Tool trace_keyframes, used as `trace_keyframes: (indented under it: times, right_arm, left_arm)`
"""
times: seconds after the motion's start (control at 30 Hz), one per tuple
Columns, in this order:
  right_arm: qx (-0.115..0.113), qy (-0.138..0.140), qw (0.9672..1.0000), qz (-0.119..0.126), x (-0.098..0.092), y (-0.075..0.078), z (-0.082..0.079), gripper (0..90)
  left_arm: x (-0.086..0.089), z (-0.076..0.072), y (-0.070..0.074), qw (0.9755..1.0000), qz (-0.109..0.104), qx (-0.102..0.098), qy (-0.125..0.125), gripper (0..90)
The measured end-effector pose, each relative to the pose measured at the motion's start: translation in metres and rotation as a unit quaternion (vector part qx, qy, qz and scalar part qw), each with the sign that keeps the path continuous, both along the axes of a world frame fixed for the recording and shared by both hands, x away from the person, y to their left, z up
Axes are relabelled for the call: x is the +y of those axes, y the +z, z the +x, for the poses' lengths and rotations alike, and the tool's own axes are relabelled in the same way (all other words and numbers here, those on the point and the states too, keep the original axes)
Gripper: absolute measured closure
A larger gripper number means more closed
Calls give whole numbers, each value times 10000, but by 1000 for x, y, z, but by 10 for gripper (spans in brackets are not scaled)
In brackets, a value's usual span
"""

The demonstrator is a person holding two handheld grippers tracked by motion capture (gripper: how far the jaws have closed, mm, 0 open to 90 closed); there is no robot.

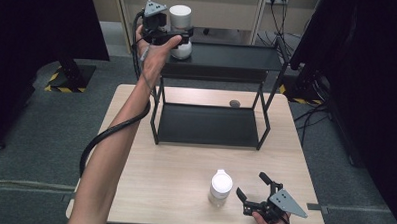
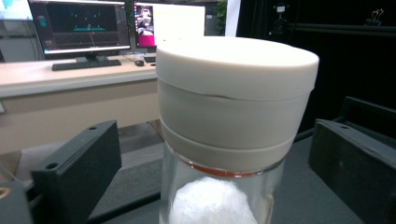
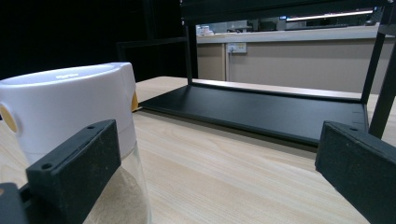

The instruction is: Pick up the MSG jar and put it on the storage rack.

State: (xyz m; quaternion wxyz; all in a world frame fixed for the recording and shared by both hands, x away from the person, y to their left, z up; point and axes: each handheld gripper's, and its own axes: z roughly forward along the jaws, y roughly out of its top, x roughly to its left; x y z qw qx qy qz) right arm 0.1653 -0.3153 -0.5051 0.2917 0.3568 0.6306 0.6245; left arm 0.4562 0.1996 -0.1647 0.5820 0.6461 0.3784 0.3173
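Note:
A glass jar (image 1: 180,21) with a white lid and white contents stands on the left end of the black rack's top shelf (image 1: 233,57). My left gripper (image 1: 181,40) is open around it. In the left gripper view the jar (image 2: 233,107) rises between the two spread fingers (image 2: 79,172) without touching them. A second jar (image 1: 220,185) with a white flip-top lid and sandy contents stands near the table's front edge. My right gripper (image 1: 251,185) is open just to its right. In the right gripper view that jar (image 3: 70,107) sits behind the left finger (image 3: 74,177).
The black two-level rack stands at the back of the wooden table (image 1: 174,176), its lower shelf (image 1: 206,125) bare. A small grey disc (image 1: 234,103) lies on the table behind the rack. The left gripper's cable (image 1: 105,136) hangs over the table's left side.

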Motion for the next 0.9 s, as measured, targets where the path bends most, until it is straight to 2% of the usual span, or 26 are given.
trace_keyframes:
  times: [0.27,0.37,0.43,0.73,0.9]
  right_arm:
    - [-7,4,10000,-11,0,0,0,4]
    - [-7,6,10000,-15,1,0,0,4]
    - [-2,5,10000,-14,1,0,0,4]
    - [-13,-7,10000,-17,1,0,-1,4]
    - [-10,-15,10000,-20,2,0,-1,4]
  left_arm:
    - [2,-10,0,9999,55,-52,-90,0]
    - [3,-15,0,9999,-50,10,-161,0]
    - [3,-19,1,9998,35,24,-184,0]
    - [4,-43,-5,9993,175,-94,-318,2]
    - [6,-56,-11,9989,140,-118,-437,5]
